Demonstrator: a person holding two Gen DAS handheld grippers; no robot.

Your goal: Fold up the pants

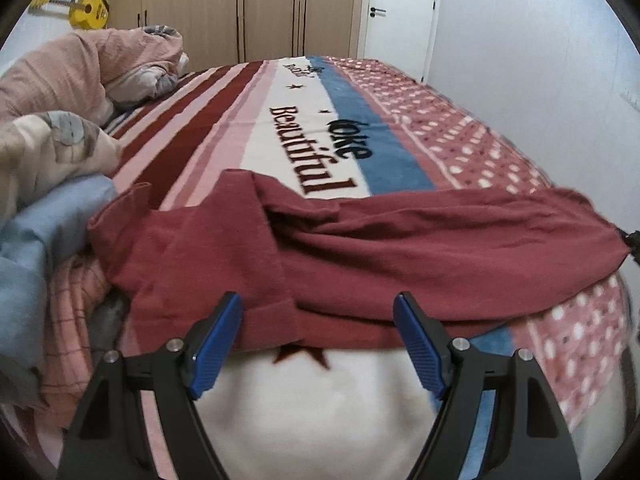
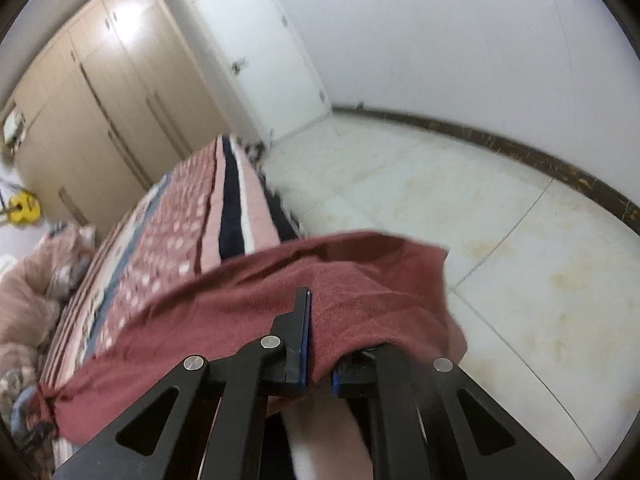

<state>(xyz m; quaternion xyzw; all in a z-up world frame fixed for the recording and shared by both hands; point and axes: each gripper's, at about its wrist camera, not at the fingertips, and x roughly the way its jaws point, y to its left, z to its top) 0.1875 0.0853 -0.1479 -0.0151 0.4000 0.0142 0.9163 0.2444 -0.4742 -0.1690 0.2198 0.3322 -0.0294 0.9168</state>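
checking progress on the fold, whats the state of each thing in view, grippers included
dark red cotton pants: spread crumpled across the bed, not yet folded, one end hanging past the bed edge
left gripper: open, above the pants' near edge
right gripper: shut on the pants
striped fleece blanket: spread flat
white door: closed
beige wardrobe: doors closed

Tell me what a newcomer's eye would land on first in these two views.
First the red pants, spread across the near end of the bed over a striped blanket lettered "Beautiful". Next the right gripper, shut on the pants' end past the bed's edge, while the left gripper stands open at their near hem. A yellow guitar hangs on the far wall.
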